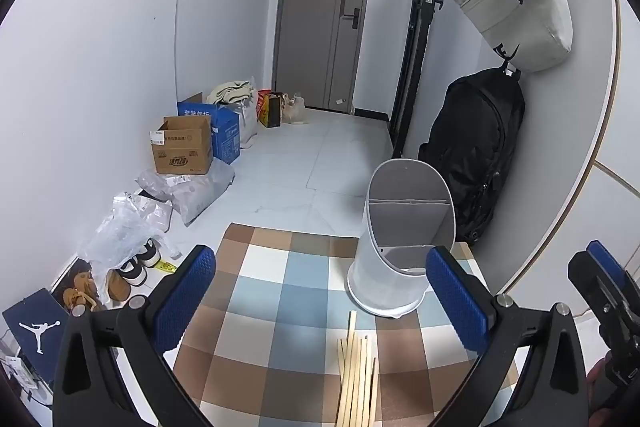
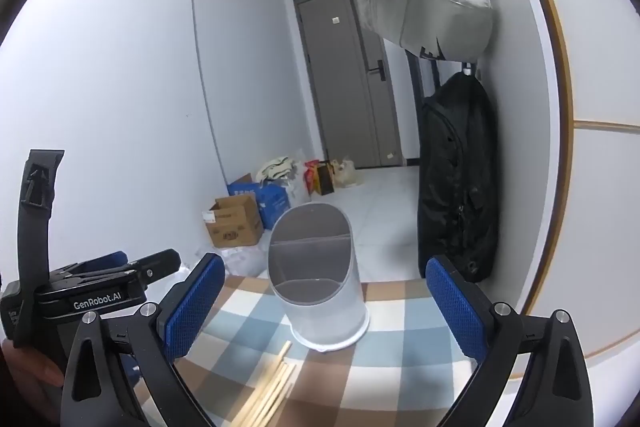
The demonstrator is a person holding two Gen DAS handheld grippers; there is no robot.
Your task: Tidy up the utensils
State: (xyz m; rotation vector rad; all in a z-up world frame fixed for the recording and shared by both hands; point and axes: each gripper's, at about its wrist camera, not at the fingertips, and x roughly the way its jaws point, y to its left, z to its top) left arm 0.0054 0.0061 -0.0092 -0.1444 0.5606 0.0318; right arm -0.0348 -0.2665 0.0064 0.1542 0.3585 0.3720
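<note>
Several pale wooden chopsticks lie in a loose bundle on the checked tablecloth, their far ends toward a white utensil holder. The holder stands upright near the table's far right corner, with a slanted opening and grey dividers inside. My left gripper hovers over the table, open, nothing between its blue pads; the chopsticks lie below and between them. In the right wrist view the holder and chopsticks lie ahead of my right gripper, which is open and empty too.
A black backpack and a pale bag hang on the wall right of the table. Cardboard boxes, plastic bags and shoes line the floor at left. A grey door closes the hallway beyond.
</note>
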